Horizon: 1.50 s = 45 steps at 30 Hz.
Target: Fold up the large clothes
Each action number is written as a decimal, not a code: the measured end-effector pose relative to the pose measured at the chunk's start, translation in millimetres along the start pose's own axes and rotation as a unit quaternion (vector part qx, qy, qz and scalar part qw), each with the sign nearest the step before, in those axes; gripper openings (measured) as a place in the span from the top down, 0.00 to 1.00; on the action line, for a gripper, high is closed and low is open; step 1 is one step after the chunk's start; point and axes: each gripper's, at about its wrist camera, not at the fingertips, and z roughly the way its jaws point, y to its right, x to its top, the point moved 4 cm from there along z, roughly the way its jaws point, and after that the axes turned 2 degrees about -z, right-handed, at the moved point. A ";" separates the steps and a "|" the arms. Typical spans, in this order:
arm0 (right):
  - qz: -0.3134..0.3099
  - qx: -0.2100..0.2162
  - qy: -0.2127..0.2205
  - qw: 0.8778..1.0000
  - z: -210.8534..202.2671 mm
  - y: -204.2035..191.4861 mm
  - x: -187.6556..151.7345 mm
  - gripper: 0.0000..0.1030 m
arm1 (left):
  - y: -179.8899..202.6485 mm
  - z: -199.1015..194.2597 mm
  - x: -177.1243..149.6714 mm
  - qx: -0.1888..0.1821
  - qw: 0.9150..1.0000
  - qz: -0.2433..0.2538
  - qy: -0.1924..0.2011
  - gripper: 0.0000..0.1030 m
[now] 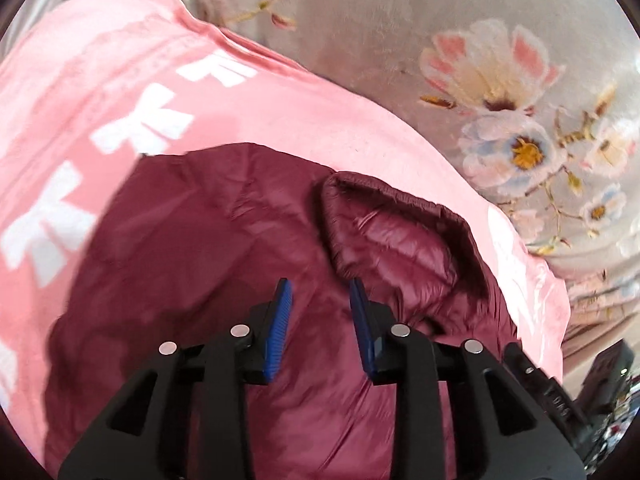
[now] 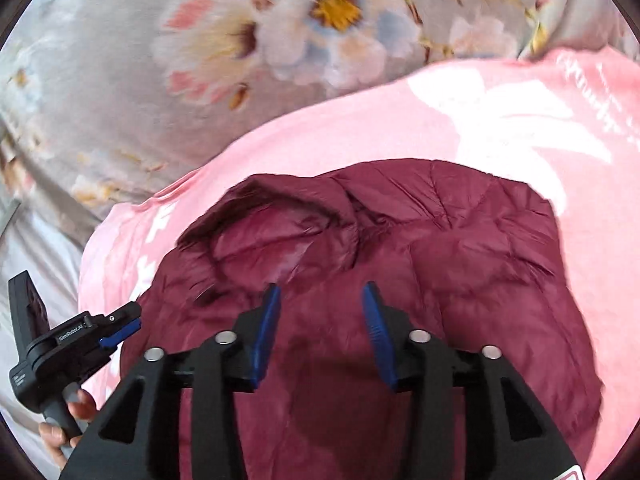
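A dark red puffer jacket (image 2: 400,280) lies in a compact bundle on a pink blanket (image 1: 100,80), with both grippers above it.

The jacket looks already partly folded, its hood (image 1: 396,240) turned up on top; the blanket covers a bed with a flowered sheet (image 2: 120,80). The left gripper (image 1: 320,300) and the right gripper (image 2: 320,304) hold their jaws wide, with nothing between them. The next move probably calls for pinching one edge and bringing it over.
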 end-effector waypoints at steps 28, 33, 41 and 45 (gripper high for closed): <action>-0.009 0.134 -0.063 0.989 58.1 -54.9 -6.9 0.99 | 6.4 75.9 -14.6 0.021 0.998 0.060 0.002 0.72; -0.027 0.086 -0.022 0.996 37.7 -53.4 3.1 0.95 | 1.4 72.9 -16.2 0.004 0.999 0.053 0.004 0.72; 0.065 0.054 -0.028 0.996 45.3 -1.0 -13.0 0.68 | -0.9 70.6 -18.5 -0.007 0.999 0.046 0.012 0.72; 0.060 0.075 -0.039 0.995 59.2 -15.2 -11.2 0.70 | -0.7 70.3 -19.7 -0.006 0.999 0.048 0.017 0.72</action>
